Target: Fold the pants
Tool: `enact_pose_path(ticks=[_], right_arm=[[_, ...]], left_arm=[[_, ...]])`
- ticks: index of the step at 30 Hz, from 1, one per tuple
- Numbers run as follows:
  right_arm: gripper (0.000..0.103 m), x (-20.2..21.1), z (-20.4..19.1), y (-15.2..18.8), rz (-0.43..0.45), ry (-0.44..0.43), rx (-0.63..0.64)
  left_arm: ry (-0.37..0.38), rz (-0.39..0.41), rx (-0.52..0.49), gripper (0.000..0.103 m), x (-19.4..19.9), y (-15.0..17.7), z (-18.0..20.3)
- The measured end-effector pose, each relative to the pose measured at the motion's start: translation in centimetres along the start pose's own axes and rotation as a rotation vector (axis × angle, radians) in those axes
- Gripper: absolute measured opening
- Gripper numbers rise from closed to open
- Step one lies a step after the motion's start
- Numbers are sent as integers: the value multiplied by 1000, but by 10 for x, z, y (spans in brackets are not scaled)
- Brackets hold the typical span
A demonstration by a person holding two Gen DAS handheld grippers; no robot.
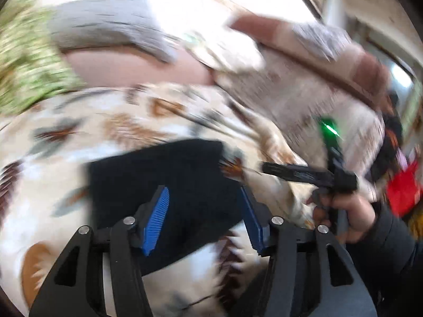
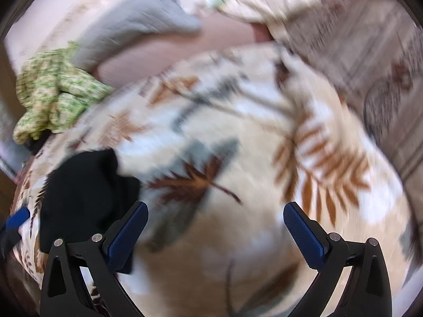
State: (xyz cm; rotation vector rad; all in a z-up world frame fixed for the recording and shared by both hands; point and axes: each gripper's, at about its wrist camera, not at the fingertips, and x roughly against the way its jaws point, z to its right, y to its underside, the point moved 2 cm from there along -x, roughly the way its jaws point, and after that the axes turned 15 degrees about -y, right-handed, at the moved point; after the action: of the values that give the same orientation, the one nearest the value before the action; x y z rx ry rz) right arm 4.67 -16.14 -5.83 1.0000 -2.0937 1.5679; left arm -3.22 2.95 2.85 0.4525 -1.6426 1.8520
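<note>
Pants (image 1: 164, 185), black, folded, on leaf-print blanket (image 2: 238, 137)

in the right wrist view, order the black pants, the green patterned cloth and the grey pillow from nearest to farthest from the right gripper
1. Black pants, beside the left jaw of the right gripper.
2. Green patterned cloth, farther back on the left.
3. Grey pillow, farthest, upper left.

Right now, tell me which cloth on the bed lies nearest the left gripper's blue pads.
The folded black pants: they lie right past the pads, while the green-patterned cloth and grey cloth sit far back.
</note>
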Motion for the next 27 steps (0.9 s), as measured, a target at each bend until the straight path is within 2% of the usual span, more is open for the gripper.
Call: enact_pose_path(ticks=[1,2,3,4,5,7,8,9,12,15,17,20,22,23,25,27], right_arm=[[102,5,-12,-1,31,-45,56],[101,10,-31,-2,64,-126,143],[101,12,-42,-1,75,-175,190],[100,14,-60,1,78,-260,273],[94,12,-75,4,59,-317,346],[61,5,-94,10,2,-384,430],[21,-2,-99,13,-46,-418,442],[4,-12,-100,15,-91,-425,435],[8,-32,-100,21,-164,-362,437],[7,-51,-90,31,-266,-358,406],[7,-56,-78,30,-293,-390,325],[6,-57,-68,25,-305,-436,250],[5,-49,-71,19,-267,-447,253],[10,-40,-76,12,-203,-450,279],[12,-27,-84,-4,-77,-446,317],[12,-27,-88,-16,6,-410,333]], left_arm=[[-15,10,55,53,4,2,-18],[-31,5,109,48,5,5,-33],[-44,-13,149,38,3,10,-46],[-43,-30,163,7,0,14,-51],[-44,-43,155,0,-2,18,-52],[-28,-36,139,0,-3,22,-46],[-12,-31,130,0,-3,23,-42],[-14,-22,115,0,-2,23,-39],[-26,-36,107,0,-9,28,-42],[-88,-129,62,0,-36,47,-44],[-73,-99,75,0,-40,55,-47],[-32,-115,120,0,-36,49,-54],[-11,-69,108,0,-22,32,-55],[-7,-36,107,0,-15,23,-56],[-14,36,128,0,-9,-4,-65],[-48,33,154,0,-25,-28,-72]])
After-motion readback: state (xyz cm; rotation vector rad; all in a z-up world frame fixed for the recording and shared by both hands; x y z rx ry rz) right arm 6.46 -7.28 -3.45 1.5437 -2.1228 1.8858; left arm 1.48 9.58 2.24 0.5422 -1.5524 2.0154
